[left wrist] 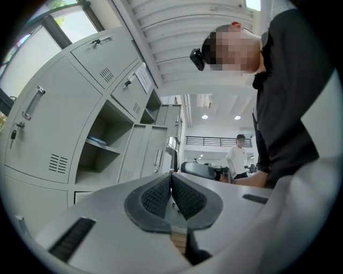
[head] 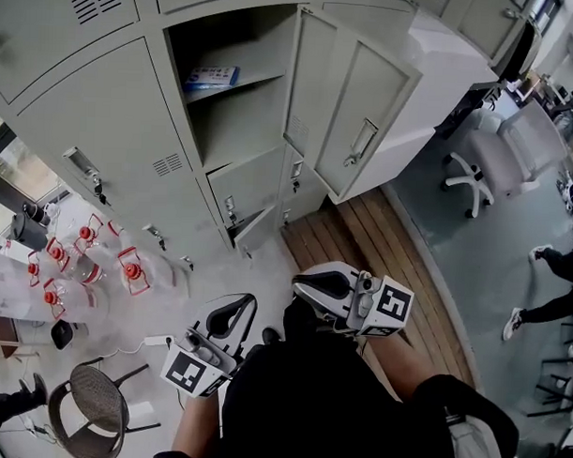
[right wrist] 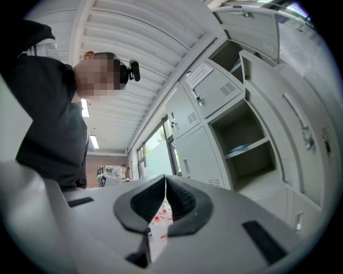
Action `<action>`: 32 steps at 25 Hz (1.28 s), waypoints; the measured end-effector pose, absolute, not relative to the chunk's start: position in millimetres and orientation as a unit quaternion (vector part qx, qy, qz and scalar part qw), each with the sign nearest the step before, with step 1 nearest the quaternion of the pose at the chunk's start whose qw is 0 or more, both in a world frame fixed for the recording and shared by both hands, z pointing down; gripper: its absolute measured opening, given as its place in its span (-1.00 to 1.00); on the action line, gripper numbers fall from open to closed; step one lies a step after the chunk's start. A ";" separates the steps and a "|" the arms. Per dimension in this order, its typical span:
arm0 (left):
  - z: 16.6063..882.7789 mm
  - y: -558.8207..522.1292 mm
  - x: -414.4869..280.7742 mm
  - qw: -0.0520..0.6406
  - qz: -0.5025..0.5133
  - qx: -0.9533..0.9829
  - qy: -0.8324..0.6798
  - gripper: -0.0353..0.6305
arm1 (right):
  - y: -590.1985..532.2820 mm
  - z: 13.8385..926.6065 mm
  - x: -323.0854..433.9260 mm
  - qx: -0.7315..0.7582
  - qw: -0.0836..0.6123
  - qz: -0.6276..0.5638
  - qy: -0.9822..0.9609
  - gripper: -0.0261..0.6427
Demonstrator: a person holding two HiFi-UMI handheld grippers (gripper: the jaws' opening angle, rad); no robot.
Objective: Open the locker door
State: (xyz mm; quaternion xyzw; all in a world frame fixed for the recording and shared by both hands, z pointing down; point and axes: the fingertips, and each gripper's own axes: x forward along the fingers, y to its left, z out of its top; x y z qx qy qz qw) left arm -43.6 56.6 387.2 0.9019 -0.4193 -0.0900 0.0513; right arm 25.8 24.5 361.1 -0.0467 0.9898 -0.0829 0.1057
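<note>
The grey locker bank fills the top of the head view. One tall door [head: 366, 113] with a bar handle stands swung wide open, baring a compartment [head: 239, 100] with a shelf and a blue booklet [head: 212, 77]. Below it a small door [head: 254, 230] hangs ajar. My left gripper [head: 239, 308] and right gripper [head: 313, 282] are both held low against the person's dark torso, well short of the lockers. Both are shut with nothing between the pads. The left gripper view shows closed jaws [left wrist: 171, 177] under the open compartment [left wrist: 99, 144]. In the right gripper view the jaws [right wrist: 165, 181] are closed too, the open door [right wrist: 295, 123] to the right.
Several water jugs with red caps [head: 88, 259] stand on the floor at the left, near a round mesh chair [head: 98, 400]. A wooden floor strip [head: 389, 255] runs along the locker base. A white office chair [head: 495, 156] and another person's legs [head: 556, 289] are at the right.
</note>
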 end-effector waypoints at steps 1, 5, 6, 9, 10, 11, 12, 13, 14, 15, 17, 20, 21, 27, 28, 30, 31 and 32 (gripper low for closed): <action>388.2 58.7 -41.3 0.053 -0.093 0.902 -0.419 -0.84 | 28.1 364.2 23.6 -0.044 0.103 -0.088 0.990 -0.88; 398.3 67.6 -32.0 0.070 -0.089 0.905 -0.411 -0.84 | 38.8 371.4 20.3 -0.038 0.103 -0.108 0.988 -0.89; 400.3 69.0 -29.8 0.074 -0.087 0.906 -0.408 -0.84 | 40.4 371.9 20.5 -0.036 0.104 -0.111 0.988 -0.89; 399.3 67.8 -27.1 0.074 -0.097 0.905 -0.407 -0.84 | 43.0 374.1 21.6 -0.033 0.106 -0.116 0.987 -0.89; 396.6 66.7 -26.3 0.075 -0.106 0.905 -0.406 -0.84 | 43.7 374.8 22.0 -0.033 0.105 -0.116 0.987 -0.89; 394.4 65.6 -25.3 0.077 -0.112 0.904 -0.404 -0.84 | 44.4 375.3 22.4 -0.032 0.105 -0.115 0.987 -0.89; 394.3 64.5 -24.5 0.077 -0.113 0.904 -0.404 -0.84 | 44.9 375.5 22.8 -0.032 0.105 -0.113 0.987 -0.89; 396.1 63.4 -23.9 0.077 -0.109 0.905 -0.404 -0.84 | 45.2 375.6 23.1 -0.032 0.105 -0.111 0.988 -0.89; 398.0 62.2 -23.1 0.076 -0.104 0.905 -0.404 -0.84 | 45.3 376.0 23.1 -0.032 0.106 -0.109 0.988 -0.89; 399.0 60.9 -22.1 0.075 -0.100 0.907 -0.403 -0.84 | 45.3 376.6 22.9 -0.032 0.105 -0.108 0.988 -0.89; 399.6 58.9 -20.1 0.075 -0.098 0.908 -0.400 -0.84 | 45.6 378.1 21.9 -0.031 0.102 -0.105 0.989 -0.89; 395.6 57.9 -16.4 0.080 -0.110 0.910 -0.393 -0.84 | 45.9 379.7 20.3 -0.030 0.097 -0.100 0.990 -0.89; 394.7 57.8 -15.3 0.082 -0.114 0.910 -0.391 -0.84 | 46.0 380.6 20.0 -0.030 0.093 -0.098 0.990 -0.89; 397.7 57.2 -15.8 0.086 -0.112 0.909 -0.392 -0.84 | 46.2 389.3 20.1 -0.036 0.074 -0.099 0.992 -0.89; 397.7 57.1 -16.3 0.086 -0.113 0.909 -0.392 -0.84 | 45.8 390.4 19.6 -0.037 0.073 -0.100 0.992 -0.89; 393.0 56.8 -15.6 0.084 -0.121 0.909 -0.389 -0.84 | 45.2 390.4 19.6 -0.039 0.071 -0.102 0.991 -0.89; 393.0 56.6 -15.7 0.084 -0.123 0.909 -0.389 -0.84 | 44.3 389.8 20.1 -0.040 0.071 -0.102 0.992 -0.89; 394.3 56.5 -16.3 0.085 -0.124 0.908 -0.390 -0.84 | 42.8 389.2 20.8 -0.042 0.070 -0.100 0.992 -0.89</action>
